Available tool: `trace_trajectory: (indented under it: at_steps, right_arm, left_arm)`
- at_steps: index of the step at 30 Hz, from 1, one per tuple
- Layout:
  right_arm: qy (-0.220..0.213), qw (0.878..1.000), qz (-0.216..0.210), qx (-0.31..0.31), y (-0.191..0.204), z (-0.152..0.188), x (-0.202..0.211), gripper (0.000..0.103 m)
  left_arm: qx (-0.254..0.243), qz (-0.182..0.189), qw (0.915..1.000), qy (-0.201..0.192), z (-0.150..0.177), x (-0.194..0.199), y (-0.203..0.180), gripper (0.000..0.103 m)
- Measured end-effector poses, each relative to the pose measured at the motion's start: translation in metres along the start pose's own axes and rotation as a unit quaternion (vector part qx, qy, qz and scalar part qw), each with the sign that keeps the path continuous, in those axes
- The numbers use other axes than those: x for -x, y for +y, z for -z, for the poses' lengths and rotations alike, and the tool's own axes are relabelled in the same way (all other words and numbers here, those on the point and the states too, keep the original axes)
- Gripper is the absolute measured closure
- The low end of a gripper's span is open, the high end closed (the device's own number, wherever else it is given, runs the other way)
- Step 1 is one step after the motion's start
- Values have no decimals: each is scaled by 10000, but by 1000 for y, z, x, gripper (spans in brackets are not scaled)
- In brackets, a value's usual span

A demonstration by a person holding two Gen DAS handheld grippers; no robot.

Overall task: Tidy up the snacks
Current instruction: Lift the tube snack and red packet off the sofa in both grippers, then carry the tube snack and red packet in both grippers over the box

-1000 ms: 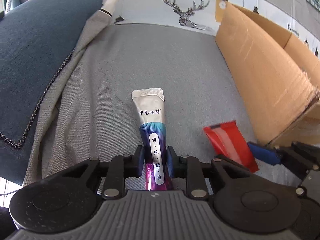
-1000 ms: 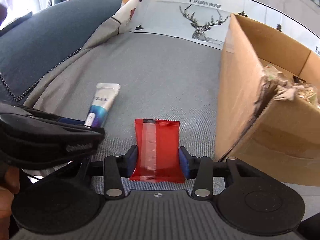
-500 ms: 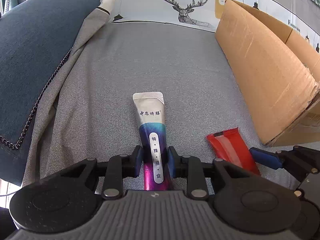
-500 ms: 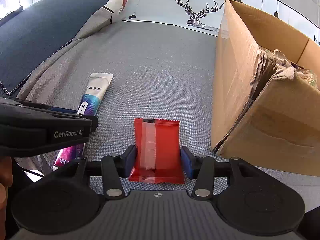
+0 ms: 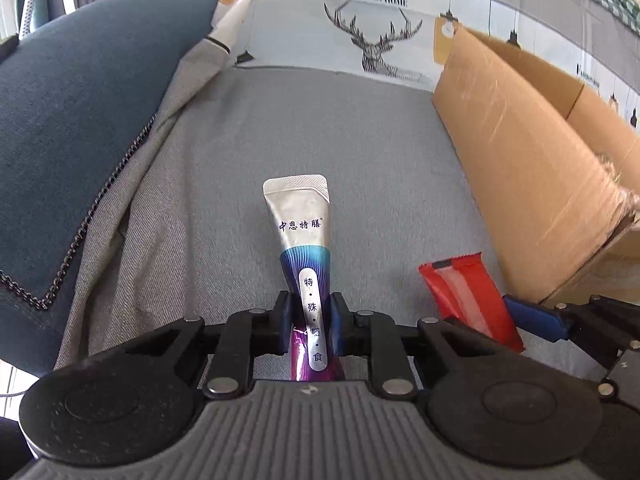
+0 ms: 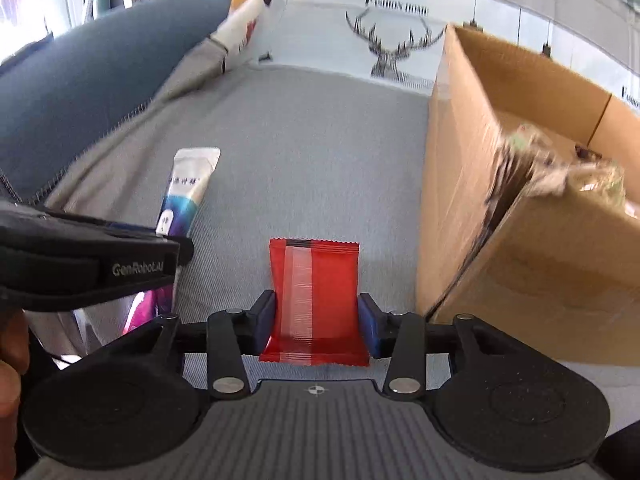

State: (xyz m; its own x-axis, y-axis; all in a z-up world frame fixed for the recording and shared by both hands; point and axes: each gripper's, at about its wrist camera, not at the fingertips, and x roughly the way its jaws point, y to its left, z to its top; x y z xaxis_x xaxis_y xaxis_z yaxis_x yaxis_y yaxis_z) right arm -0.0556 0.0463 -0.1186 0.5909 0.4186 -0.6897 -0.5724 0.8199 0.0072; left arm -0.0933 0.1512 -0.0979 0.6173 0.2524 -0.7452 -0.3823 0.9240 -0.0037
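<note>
Here, left gripper [image 5: 310,322] gripping tube [image 5: 304,240], right gripper [image 6: 316,322] gripping red packet [image 6: 314,296]

Silver-purple tube [image 5: 306,252] beside red packet [image 6: 315,300], both claw-pinched

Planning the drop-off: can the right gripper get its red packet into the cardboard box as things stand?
Probably yes. The right gripper grips the red packet, and the cardboard box stands open-topped just to its right, nothing between.

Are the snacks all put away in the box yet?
Not yet. Some packets already lie in the cardboard box. The left gripper grips the silver tube, the right gripper grips the red packet. Both must go in.
</note>
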Motion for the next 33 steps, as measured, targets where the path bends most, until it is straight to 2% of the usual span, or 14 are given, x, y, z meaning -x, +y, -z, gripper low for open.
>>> trace_trajectory:
  at_steps: [13, 22, 27, 33]
  right_arm:
    - [-1148, 9932, -141, -140, -9, -24, 46, 58]
    - [-1880, 9815, -158, -315, -29, -38, 78, 58]
    - [-2214, 9739, -69, -493, -45, -45, 88, 58]
    - [-2540, 9628, 157, -905, -70, -51, 98, 58]
  left_arm:
    - [392, 81, 9936, -1059, -8, 46, 7, 85]
    - [858, 26, 9870, -1357, -24, 76, 16, 85]
    - [753, 105, 9856, -1509, -40, 92, 3, 85]
    - [472, 332, 9840, -1685, -67, 102, -30, 85]
